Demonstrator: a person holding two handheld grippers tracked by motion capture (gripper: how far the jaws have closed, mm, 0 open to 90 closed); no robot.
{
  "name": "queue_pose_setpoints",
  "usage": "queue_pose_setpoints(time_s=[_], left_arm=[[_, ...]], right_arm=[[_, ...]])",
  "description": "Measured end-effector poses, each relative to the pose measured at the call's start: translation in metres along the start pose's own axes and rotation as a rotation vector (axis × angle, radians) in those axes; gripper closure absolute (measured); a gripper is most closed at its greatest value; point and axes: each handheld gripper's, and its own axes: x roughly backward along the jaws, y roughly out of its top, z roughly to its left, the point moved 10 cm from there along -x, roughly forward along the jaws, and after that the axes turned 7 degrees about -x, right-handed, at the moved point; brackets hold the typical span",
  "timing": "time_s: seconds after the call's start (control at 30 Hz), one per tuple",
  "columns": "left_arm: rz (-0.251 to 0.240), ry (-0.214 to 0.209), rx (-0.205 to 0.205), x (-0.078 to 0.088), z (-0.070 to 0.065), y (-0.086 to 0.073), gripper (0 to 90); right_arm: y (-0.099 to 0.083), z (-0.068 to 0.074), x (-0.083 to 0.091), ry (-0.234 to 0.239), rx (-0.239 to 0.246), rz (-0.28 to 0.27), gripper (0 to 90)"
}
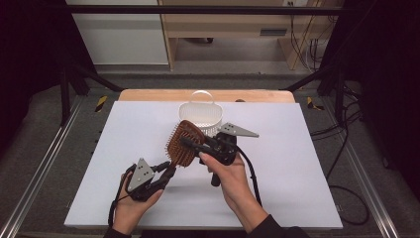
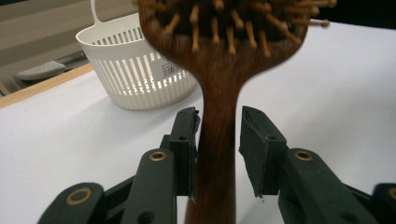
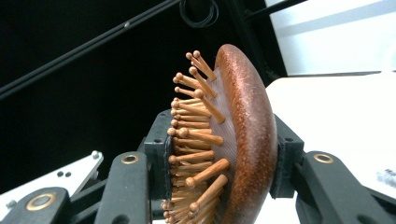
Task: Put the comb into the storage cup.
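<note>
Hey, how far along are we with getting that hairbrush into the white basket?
Done: the hairbrush is off the table, passed to the right gripper, which clamps its head. In hand: the left gripper is letting go; a gap shows beside the handle. Left: carry the brush to the white basket, which looks empty, and drop it in.

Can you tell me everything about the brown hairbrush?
The hairbrush is a dark reddish-brown wooden paddle brush with light wooden pins tipped with little balls. It is held up above the white table, near a white basket. The right gripper clamps its oval head, one jaw on the pins and one on the back. Its handle runs between the left gripper's jaws, touching one; the other stands slightly off.
</note>
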Motion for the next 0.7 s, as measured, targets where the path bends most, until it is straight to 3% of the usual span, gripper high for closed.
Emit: queue_pose_setpoints(time_s=[0.2, 0.33, 0.57, 0.7], left_arm=[[-0.047, 0.038, 0.04, 0.002, 0.009, 0.003, 50.4], [-0.064, 0.112, 0.085, 0.003, 0.023, -0.001, 36.3], [-0.047, 0.197, 0.162, 0.002, 0.044, -0.015, 18.3], [-0.039, 0.216, 0.195, 0.002, 0.05, -0.02, 14.0]], right_arm=[[0.025, -0.017, 0.012, -0.053, -0.005, -0.066, 53.2], [0.043, -0.027, 0.021, -0.083, -0.012, -0.109, 53.0], [0.068, -0.041, 0.034, -0.126, -0.027, -0.163, 52.7], [0.078, -0.046, 0.036, -0.137, -0.038, -0.184, 52.6]])
